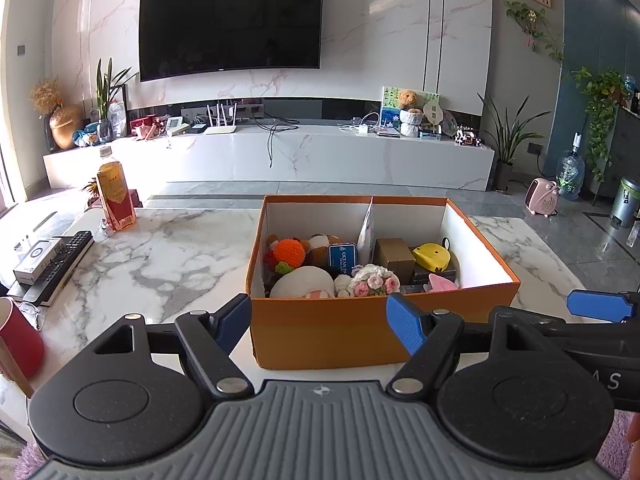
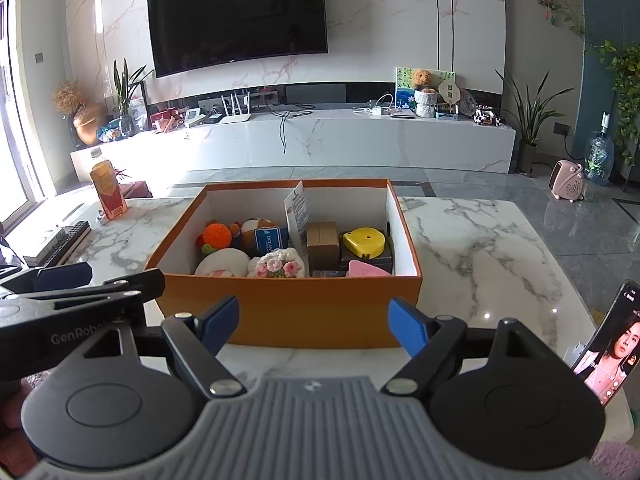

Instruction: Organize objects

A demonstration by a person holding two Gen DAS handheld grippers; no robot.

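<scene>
An orange cardboard box with white inner walls stands on the marble table. Inside lie an orange crochet ball, a crochet flower bouquet, a brown carton, a yellow gadget and a blue card. My left gripper hangs open just before the box's near wall, empty. My right gripper is open too, also empty, beside the left one.
A drink bottle stands at the table's far left, with remote controls and a small box nearby. A red cup sits at the near left. A phone leans at the near right edge.
</scene>
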